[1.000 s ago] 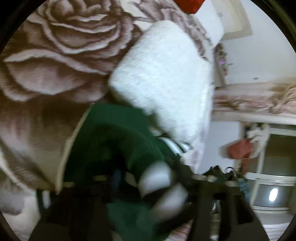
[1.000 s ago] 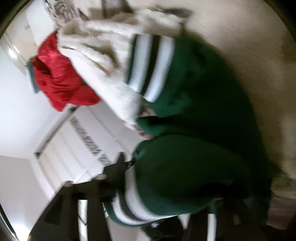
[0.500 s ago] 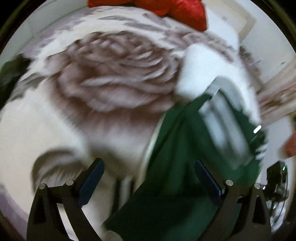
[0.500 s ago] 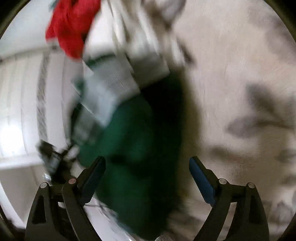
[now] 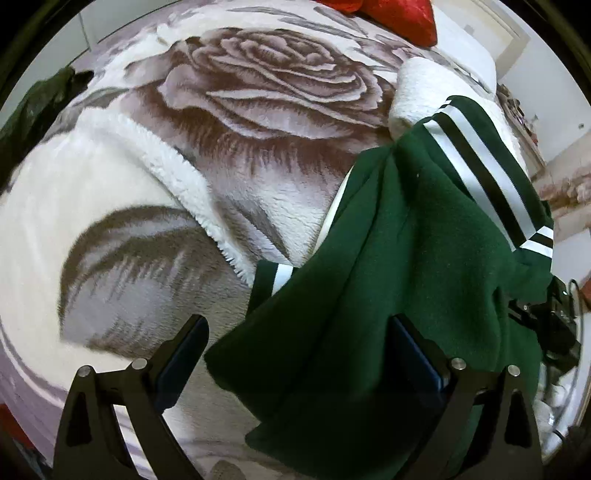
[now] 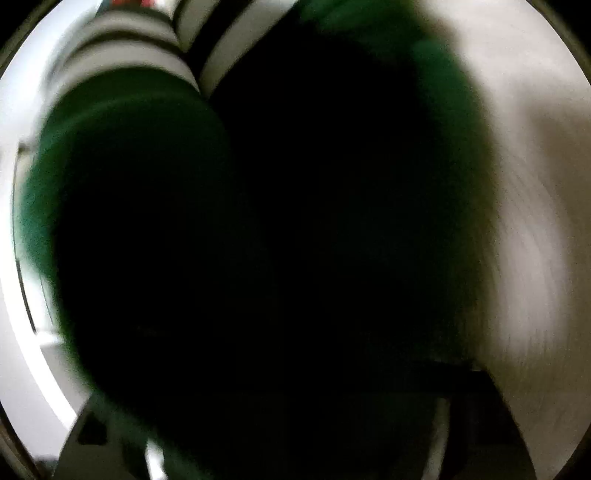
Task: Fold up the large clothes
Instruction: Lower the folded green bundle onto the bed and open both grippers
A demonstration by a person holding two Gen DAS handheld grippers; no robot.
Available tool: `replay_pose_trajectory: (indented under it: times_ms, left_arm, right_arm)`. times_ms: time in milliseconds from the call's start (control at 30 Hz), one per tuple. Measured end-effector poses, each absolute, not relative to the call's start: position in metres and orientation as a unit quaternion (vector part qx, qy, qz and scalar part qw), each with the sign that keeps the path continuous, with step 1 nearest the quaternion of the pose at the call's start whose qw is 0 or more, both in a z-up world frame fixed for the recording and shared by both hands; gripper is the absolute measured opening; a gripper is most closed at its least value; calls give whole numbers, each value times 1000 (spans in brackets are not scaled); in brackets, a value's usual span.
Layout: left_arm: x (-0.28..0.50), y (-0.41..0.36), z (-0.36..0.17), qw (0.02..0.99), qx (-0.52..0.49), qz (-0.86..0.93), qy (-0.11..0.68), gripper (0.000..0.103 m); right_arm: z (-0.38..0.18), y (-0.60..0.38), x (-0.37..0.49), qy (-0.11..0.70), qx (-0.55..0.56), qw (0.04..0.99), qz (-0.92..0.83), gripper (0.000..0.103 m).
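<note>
A dark green garment (image 5: 399,280) with white and black striped cuffs lies crumpled on the right of a rose-patterned fleece blanket (image 5: 258,110). My left gripper (image 5: 295,354) points down over its lower left corner, jaws wide open, and green cloth lies between the fingers without the pads pressing on it. In the right wrist view the same green garment (image 6: 122,122) fills the blurred, dark frame, striped cuff (image 6: 147,62) at the top. My right gripper (image 6: 291,413) is buried in that cloth, its jaws closing, the fingertips hidden.
A white fluffy pillow (image 5: 421,88) lies behind the garment, and a red cloth (image 5: 399,14) sits at the blanket's far edge. Another dark green cloth (image 5: 40,103) lies at the far left. A black device (image 5: 546,321) shows at the garment's right edge.
My left gripper let go of the green garment, opened wide and swung down over its corner. My right gripper pushed into the cloth, which now blocks its view.
</note>
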State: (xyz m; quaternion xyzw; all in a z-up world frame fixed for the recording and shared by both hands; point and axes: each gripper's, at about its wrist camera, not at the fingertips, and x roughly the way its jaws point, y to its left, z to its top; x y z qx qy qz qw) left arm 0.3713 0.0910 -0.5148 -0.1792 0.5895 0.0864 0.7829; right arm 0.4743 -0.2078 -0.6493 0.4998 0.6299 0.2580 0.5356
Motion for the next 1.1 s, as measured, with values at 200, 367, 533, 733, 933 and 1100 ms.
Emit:
replay_pose_trajectory:
  times_ms: [200, 367, 533, 733, 933, 1100]
  left_arm:
    - [358, 91, -496, 791, -145, 91, 588, 99]
    - [332, 94, -465, 799, -113, 94, 583, 99]
    - [300, 97, -438, 809, -83, 101, 573, 99]
    - [273, 79, -454, 794, -81, 96, 594, 99]
    - [256, 51, -477, 787, -78, 90, 606, 99]
    - [250, 36, -498, 777, -70, 97, 618, 100]
  right_arm:
    - [-624, -216, 401, 562, 639, 496, 171, 44]
    - [-599, -207, 298, 517, 731, 435, 101, 43]
    - [-595, -178, 218, 547, 733, 398, 72, 44]
    - [-614, -189, 212, 609, 677, 408, 75, 58]
    - [-579, -222, 238, 663, 603, 428, 119, 71]
    - [-521, -256, 261, 713, 459, 514, 130, 76]
